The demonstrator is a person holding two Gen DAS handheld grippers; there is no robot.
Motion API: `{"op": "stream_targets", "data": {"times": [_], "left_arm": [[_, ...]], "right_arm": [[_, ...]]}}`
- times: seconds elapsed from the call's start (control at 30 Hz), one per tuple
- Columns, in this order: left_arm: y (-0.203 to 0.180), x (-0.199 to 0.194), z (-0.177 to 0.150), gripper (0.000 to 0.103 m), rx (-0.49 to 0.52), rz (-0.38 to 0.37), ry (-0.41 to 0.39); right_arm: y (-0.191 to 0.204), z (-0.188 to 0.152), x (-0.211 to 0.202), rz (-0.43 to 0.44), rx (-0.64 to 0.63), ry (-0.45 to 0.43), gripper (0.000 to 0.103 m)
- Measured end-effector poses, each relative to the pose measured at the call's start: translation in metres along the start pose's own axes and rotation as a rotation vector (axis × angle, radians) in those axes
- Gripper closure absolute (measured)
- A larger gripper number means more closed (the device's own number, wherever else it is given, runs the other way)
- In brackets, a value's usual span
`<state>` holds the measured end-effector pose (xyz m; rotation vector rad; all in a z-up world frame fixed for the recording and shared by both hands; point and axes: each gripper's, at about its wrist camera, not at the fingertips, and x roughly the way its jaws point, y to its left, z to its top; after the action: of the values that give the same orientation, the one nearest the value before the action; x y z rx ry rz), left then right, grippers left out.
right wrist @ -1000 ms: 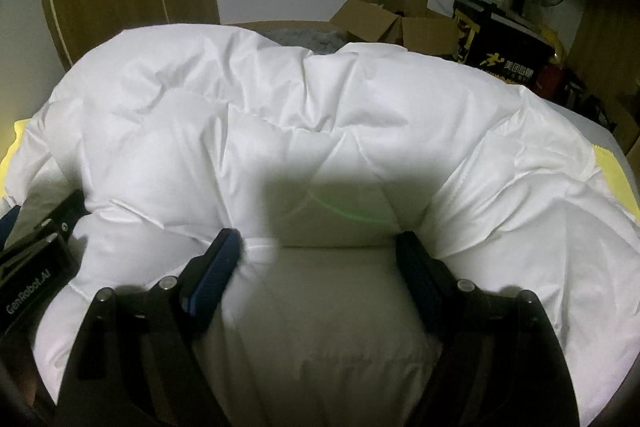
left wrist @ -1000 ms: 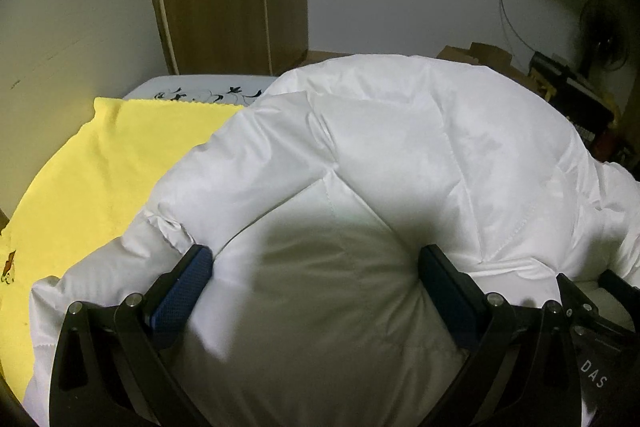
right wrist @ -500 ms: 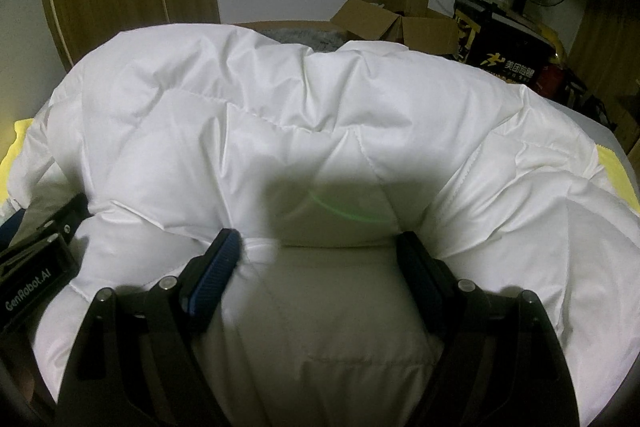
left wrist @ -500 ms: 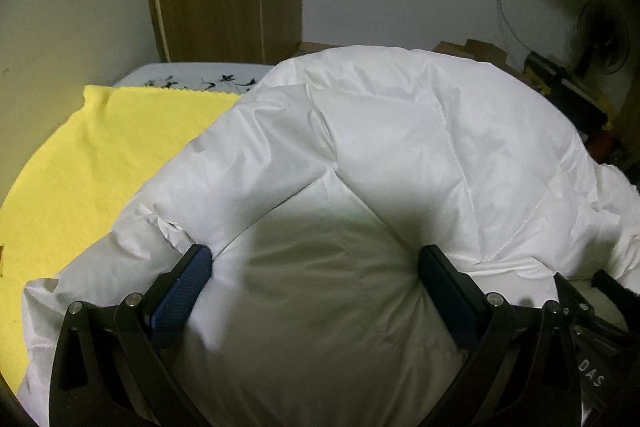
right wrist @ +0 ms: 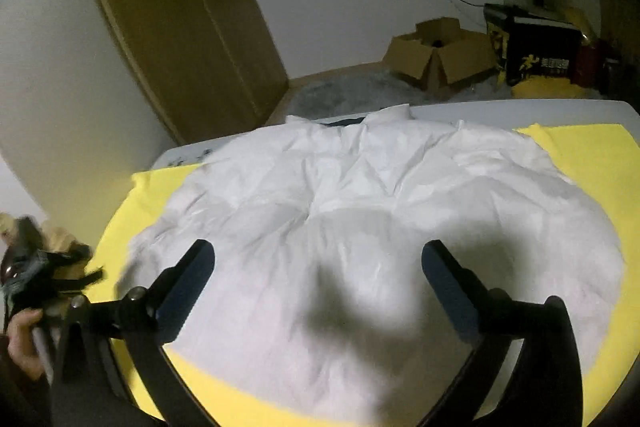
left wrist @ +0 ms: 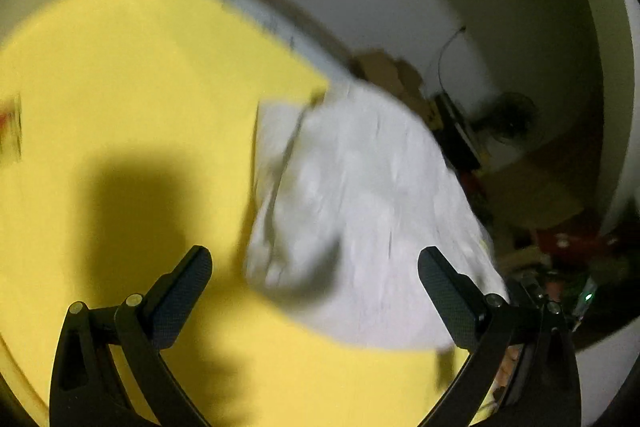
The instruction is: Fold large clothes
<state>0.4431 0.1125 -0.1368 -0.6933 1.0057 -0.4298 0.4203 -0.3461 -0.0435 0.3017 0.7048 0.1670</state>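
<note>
yellow sheet (right wrist: 592, 163) under white jacket (right wrist: 360, 227); left gripper (left wrist: 314, 279), right gripper (right wrist: 318, 275) fingers spread, empty.

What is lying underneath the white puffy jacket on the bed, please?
A yellow sheet lies under the white puffy jacket, showing around its left, right and near edges. Beneath that, a pale surface shows along the far edge. Whatever lies directly under the jacket's middle is covered.

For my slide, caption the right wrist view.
Open right gripper above white puffy jacket on yellow cloth.
</note>
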Motion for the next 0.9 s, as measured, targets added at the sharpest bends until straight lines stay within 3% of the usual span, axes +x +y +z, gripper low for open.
{"op": "stream_targets", "data": {"times": [0.17, 0.27, 0.43, 0.7, 0.9], "left_arm": [[0.014, 0.026, -0.017, 0.0, -0.084, -0.08, 0.063], [0.016, 0.046, -0.018, 0.0, -0.121, -0.082, 0.082], [0.019, 0.076, -0.019, 0.0, -0.22, -0.149, 0.127], [0.009, 0.101, 0.002, 0.0, -0.225, -0.161, 0.127], [0.017, 0.096, 0.015, 0.001, -0.269, -0.194, 0.159]], "right_arm": [[0.017, -0.03, -0.043, 0.049, -0.016, -0.002, 0.0], [0.028, -0.049, -0.06, 0.087, -0.023, 0.009, 0.0], [0.036, -0.066, -0.094, 0.11, -0.063, -0.083, 0.0], [0.041, -0.066, -0.096, 0.075, -0.134, -0.055, 0.0], [0.041, -0.065, -0.071, -0.041, -0.174, -0.026, 0.0]]}}
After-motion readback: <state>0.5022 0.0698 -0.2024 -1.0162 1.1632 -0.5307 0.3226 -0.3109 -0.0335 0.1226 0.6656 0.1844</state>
